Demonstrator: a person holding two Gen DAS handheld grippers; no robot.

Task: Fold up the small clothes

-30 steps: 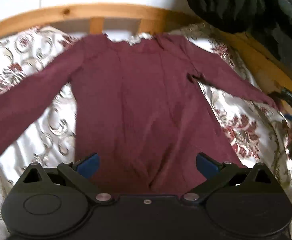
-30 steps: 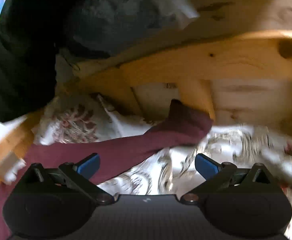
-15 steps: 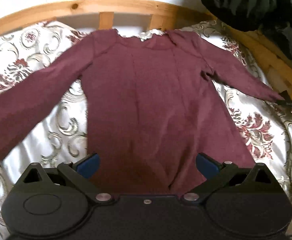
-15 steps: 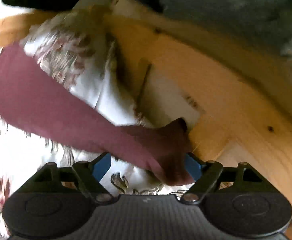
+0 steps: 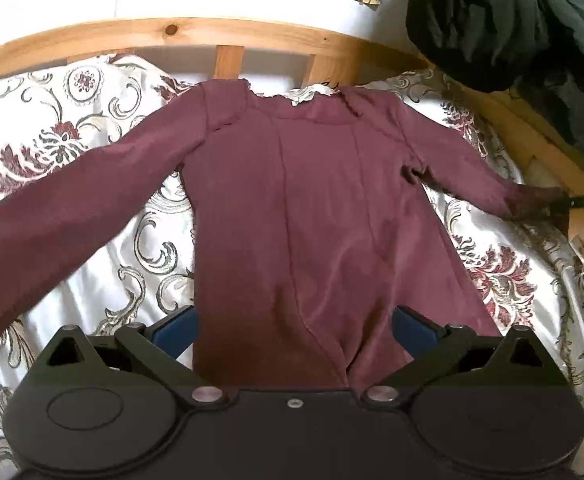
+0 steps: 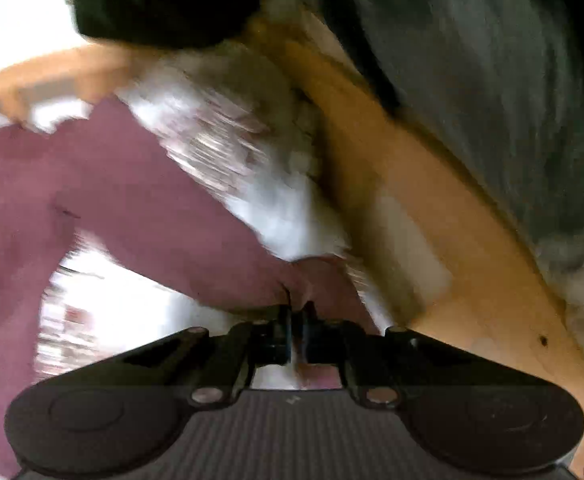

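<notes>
A maroon long-sleeved top (image 5: pixel 312 208) lies flat on a white floral bedspread (image 5: pixel 104 264), neck toward the wooden headboard, both sleeves spread out. My left gripper (image 5: pixel 294 324) is open and empty, hovering over the hem with its blue fingertips (image 5: pixel 176 326) either side of the body panel. My right gripper (image 6: pixel 297 320) is shut on the cuff of the right sleeve (image 6: pixel 196 248); it shows in the left wrist view (image 5: pixel 564 202) at the sleeve end near the bed's right edge. The right wrist view is motion-blurred.
A wooden bed frame (image 5: pixel 228 36) runs along the far side and down the right (image 6: pixel 432 216). A dark green-black bundle of fabric (image 5: pixel 504 20) rests on the frame at the upper right. A white wall lies beyond.
My right gripper closed on the right sleeve cuff, which lay between its open fingers half a second ago. My left gripper drew back and up slightly, staying open over the hem.
</notes>
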